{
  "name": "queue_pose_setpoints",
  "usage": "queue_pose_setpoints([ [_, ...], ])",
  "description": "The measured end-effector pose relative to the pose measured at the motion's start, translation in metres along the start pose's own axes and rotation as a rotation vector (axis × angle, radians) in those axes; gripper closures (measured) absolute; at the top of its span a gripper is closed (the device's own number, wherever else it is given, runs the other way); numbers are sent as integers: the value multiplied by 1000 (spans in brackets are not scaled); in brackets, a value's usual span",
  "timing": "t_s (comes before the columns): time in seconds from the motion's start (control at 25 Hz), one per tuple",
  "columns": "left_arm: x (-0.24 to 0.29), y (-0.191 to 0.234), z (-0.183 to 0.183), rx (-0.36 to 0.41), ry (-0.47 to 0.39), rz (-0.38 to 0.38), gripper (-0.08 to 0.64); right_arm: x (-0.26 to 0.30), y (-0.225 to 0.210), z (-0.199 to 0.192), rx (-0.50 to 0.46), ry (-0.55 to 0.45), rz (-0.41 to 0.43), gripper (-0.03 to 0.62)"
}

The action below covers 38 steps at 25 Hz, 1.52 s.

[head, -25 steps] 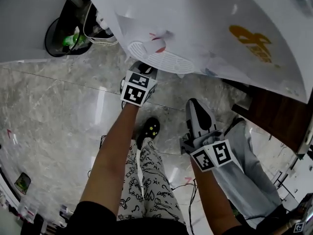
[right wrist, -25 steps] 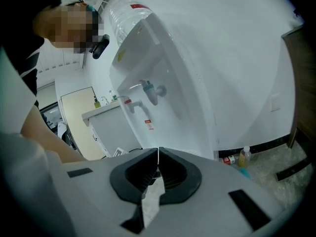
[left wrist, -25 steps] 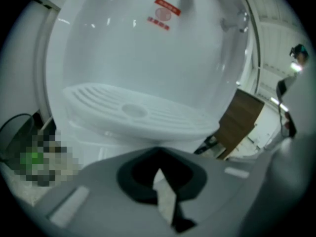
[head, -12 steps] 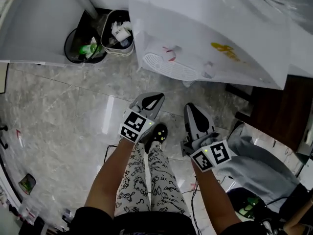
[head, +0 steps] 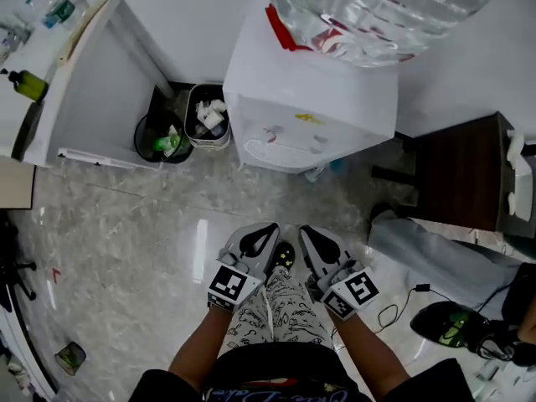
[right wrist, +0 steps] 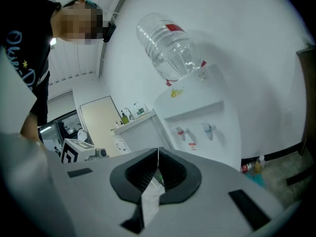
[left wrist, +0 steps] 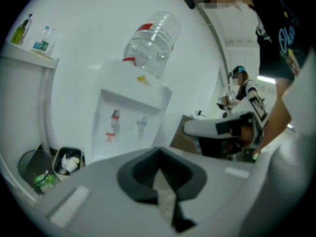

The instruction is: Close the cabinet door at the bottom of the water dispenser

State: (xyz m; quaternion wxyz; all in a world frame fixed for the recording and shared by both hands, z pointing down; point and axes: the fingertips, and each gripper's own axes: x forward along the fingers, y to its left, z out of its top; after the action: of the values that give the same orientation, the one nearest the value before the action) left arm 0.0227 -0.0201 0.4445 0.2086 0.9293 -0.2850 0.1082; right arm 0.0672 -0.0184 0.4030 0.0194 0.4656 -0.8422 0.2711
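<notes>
The white water dispenser stands against the wall with a clear bottle on top. Its taps show in the left gripper view and the right gripper view. The lower front with the cabinet door is hidden from above and behind the jaws in both gripper views. My left gripper and right gripper are side by side close to my legs, well back from the dispenser. Both are shut with nothing in them; the jaws meet in the left gripper view and the right gripper view.
Two waste bins stand left of the dispenser beside a white counter. A dark wooden table is at the right, with a grey bag and cables on the floor near it. Small bottles lie at the dispenser's base.
Both grippers have drawn back from the dispenser's base toward my body. The head view has risen, so the whole dispenser and bottle now show.
</notes>
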Motion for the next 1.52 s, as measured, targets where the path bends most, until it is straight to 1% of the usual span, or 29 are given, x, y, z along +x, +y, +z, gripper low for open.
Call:
queue_pose_setpoints([
  [0.12, -24, -22, 56, 112, -79, -33, 560, -11, 23, 34, 0, -49, 8, 575],
  [0.2, -41, -30, 91, 135, -115, -35, 560, -18, 42, 58, -7, -86, 20, 575],
  [0.28, -56, -39, 115, 162, -117, -35, 560, -29, 62, 78, -23, -114, 28, 575],
  [0.36, -66, -43, 128, 203, -94, -28, 560, -39, 76, 97, -34, -142, 30, 575],
  [0.44, -73, -45, 140, 218, -86, -30, 560, -46, 85, 114, -53, -176, 26, 575],
  [0.56, -87, -55, 150, 179, -96, -31, 560, -60, 99, 129, -68, -215, 25, 577],
  [0.64, -95, -62, 157, 164, -105, -35, 560, -69, 108, 132, -90, -213, 23, 575],
  [0.76, -103, -69, 168, 167, -122, -63, 560, -77, 123, 135, -98, -232, 26, 575],
  [0.88, -106, -74, 175, 184, -134, -72, 560, -83, 131, 131, -95, -226, 16, 577],
  [1.0, -110, -79, 174, 182, -138, -80, 560, -89, 137, 129, -81, -244, 25, 577],
  [1.16, -116, -84, 166, 178, -112, -96, 560, -92, 136, 128, -88, -238, 1, 577],
  [1.32, -120, -87, 167, 164, -121, -104, 560, -97, 136, 132, -85, -251, -11, 577],
  [1.36, -122, -88, 167, 175, -126, -103, 560, -98, 136, 131, -87, -249, -14, 577],
  [1.52, -125, -94, 168, 279, -134, -117, 560, -99, 139, 126, -120, -229, -26, 577],
])
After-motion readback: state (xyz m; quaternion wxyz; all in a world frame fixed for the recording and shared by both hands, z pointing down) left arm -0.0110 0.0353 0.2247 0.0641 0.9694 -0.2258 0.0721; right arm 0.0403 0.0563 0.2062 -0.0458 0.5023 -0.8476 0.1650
